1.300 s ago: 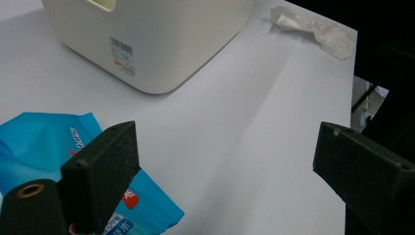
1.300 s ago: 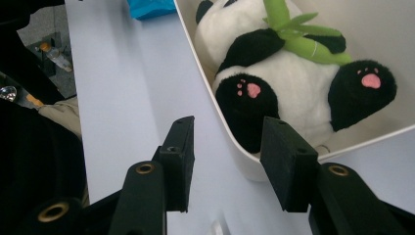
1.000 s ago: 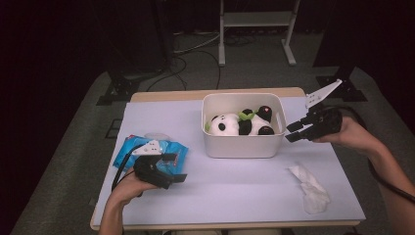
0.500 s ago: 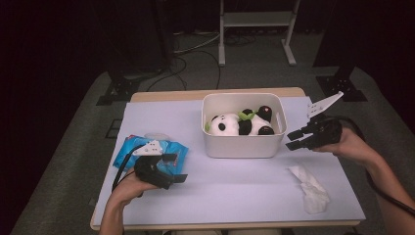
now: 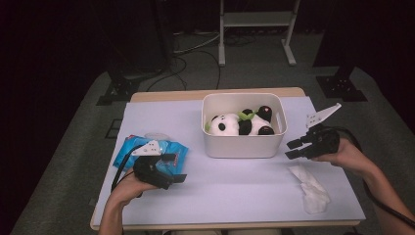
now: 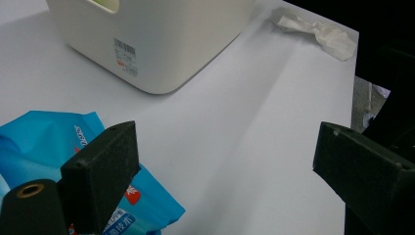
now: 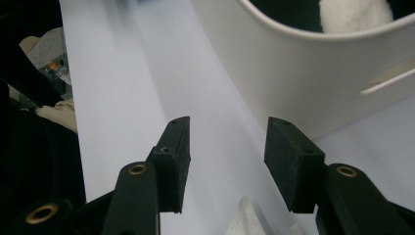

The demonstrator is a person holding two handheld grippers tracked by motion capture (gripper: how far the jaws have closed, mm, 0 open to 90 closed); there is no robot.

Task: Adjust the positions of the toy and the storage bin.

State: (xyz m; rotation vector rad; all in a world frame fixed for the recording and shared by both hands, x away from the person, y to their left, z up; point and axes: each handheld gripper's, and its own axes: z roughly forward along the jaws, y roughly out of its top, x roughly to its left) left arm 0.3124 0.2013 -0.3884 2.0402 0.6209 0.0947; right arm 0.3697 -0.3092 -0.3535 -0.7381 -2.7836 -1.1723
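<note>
The right gripper (image 5: 293, 149), jaws parted and just widening on nothing, hangs just above the soft, featherlight, crushable tissue (image 5: 309, 189), best pinched at 1 raised fold.

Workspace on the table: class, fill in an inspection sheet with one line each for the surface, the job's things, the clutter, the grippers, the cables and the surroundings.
Surface: table under a pale sheet, wooden edge at the back.
Job's things: white bin holding a panda plush; crumpled tissue near the right front corner.
Clutter: blue wipes packet at the left.
Grippers: left gripper open by the packet, nothing between the jaws; right gripper open, its jaws have just been opening, empty, beside the bin, above the tissue.
Cables: one trails from each gripper; more on the floor behind.
Surroundings: grey carpet, white stand legs, dark room.
</note>
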